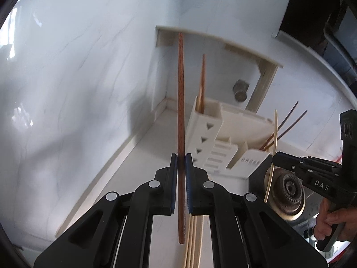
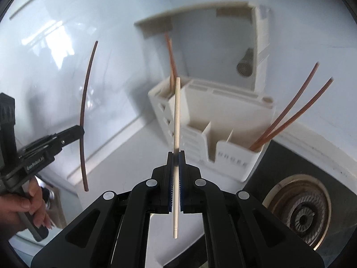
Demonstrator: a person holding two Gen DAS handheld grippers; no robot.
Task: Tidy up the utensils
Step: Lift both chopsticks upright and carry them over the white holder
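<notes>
My left gripper (image 1: pixel 181 163) is shut on a dark brown chopstick (image 1: pixel 181 102), held upright in front of the cream utensil holder (image 1: pixel 214 143). My right gripper (image 2: pixel 176 159) is shut on a pale bamboo chopstick (image 2: pixel 177 116), also upright, just in front of the holder (image 2: pixel 223 120). One brown chopstick (image 1: pixel 202 82) stands in the holder's back left compartment. Two brown chopsticks (image 2: pixel 290 109) lean out of its front right compartment. The right gripper also shows in the left wrist view (image 1: pixel 275 158), and the left gripper in the right wrist view (image 2: pixel 81 131).
Several pale chopsticks (image 1: pixel 193 241) lie on the counter under my left gripper. A gas burner (image 2: pixel 299 214) sits on the black hob to the right of the holder. A recessed wall niche (image 2: pixel 214 44) with a pipe fitting is behind the holder.
</notes>
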